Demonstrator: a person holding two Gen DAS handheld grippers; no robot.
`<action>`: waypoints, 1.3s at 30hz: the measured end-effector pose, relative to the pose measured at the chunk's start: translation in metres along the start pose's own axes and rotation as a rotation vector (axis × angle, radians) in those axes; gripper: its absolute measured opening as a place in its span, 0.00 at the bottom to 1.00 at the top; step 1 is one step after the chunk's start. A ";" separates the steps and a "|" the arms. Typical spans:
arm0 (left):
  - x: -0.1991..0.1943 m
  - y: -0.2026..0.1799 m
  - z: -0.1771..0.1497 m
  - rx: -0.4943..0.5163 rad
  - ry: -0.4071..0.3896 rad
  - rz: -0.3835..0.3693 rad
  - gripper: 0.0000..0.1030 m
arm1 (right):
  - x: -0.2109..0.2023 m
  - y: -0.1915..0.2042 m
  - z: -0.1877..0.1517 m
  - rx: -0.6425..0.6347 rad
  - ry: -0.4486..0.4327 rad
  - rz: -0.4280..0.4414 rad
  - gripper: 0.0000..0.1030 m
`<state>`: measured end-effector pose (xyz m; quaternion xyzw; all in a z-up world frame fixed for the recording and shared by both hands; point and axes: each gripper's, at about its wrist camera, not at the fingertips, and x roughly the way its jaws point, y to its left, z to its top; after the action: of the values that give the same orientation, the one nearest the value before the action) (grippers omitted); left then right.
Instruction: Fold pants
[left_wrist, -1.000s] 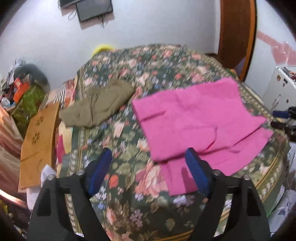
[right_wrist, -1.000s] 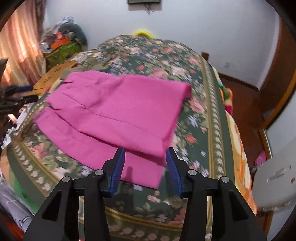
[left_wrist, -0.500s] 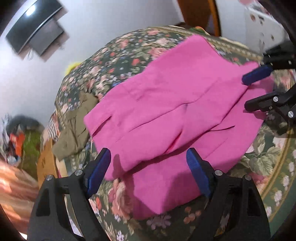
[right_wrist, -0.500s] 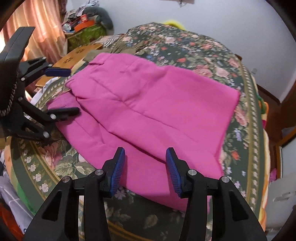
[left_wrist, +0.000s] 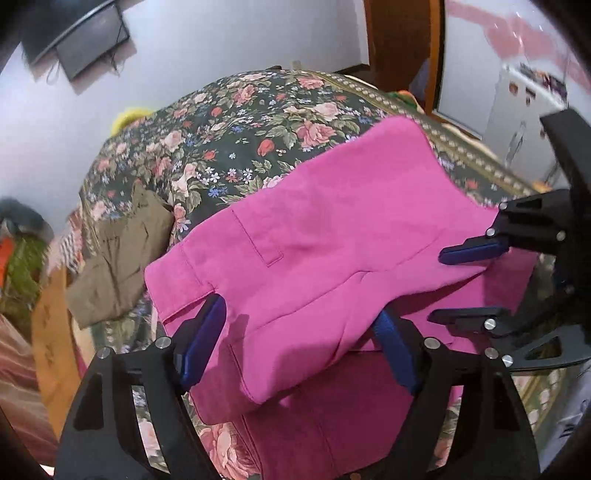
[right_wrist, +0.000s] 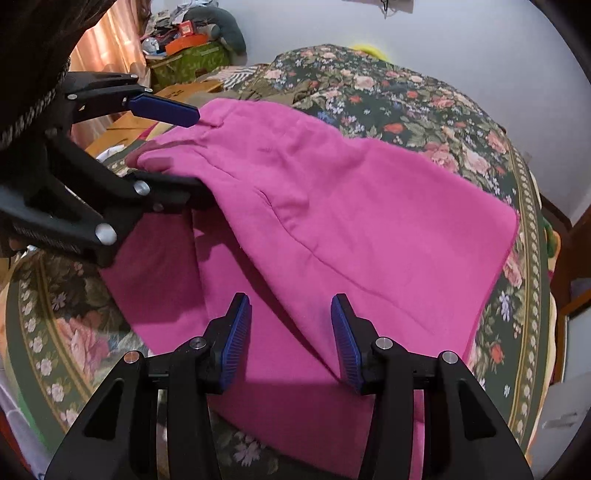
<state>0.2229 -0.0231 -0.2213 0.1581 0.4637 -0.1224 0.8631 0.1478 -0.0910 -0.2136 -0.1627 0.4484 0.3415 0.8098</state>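
Note:
Pink pants (left_wrist: 325, 243) lie folded once on the flowered bedspread (left_wrist: 236, 133), an upper layer over a lower one at the near edge; they also show in the right wrist view (right_wrist: 369, 221). My left gripper (left_wrist: 301, 343) is open, its jaws straddling the near left edge of the upper layer, one under the cloth. In the right wrist view it (right_wrist: 184, 147) sits open around that corner. My right gripper (right_wrist: 290, 339) is open, low over the fold at the near edge. In the left wrist view it (left_wrist: 443, 284) is open at the layer's right edge.
Olive-brown folded pants (left_wrist: 122, 258) lie left of the pink pants on the bed. A cardboard box (left_wrist: 51, 332) and clutter (right_wrist: 184, 48) stand by the left side of the bed. A wooden door (left_wrist: 402, 48) and white appliance (left_wrist: 524, 99) stand at the right.
Both grippers have moved in close to the pink pants. The left gripper's jaws now straddle the upper layer's edge; the right gripper has dropped to the fold. Both stay open.

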 end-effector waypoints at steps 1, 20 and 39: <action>0.000 0.000 -0.001 -0.007 0.003 -0.005 0.78 | -0.001 -0.002 0.001 0.004 -0.007 -0.006 0.36; -0.033 -0.027 -0.029 0.052 -0.015 0.056 0.14 | -0.050 0.001 -0.009 0.013 -0.102 -0.043 0.06; -0.053 -0.031 -0.063 -0.049 0.041 -0.097 0.30 | -0.056 0.007 -0.048 0.133 -0.017 0.010 0.21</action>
<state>0.1352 -0.0240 -0.2150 0.1164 0.4914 -0.1494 0.8501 0.0922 -0.1363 -0.1925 -0.1032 0.4643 0.3164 0.8208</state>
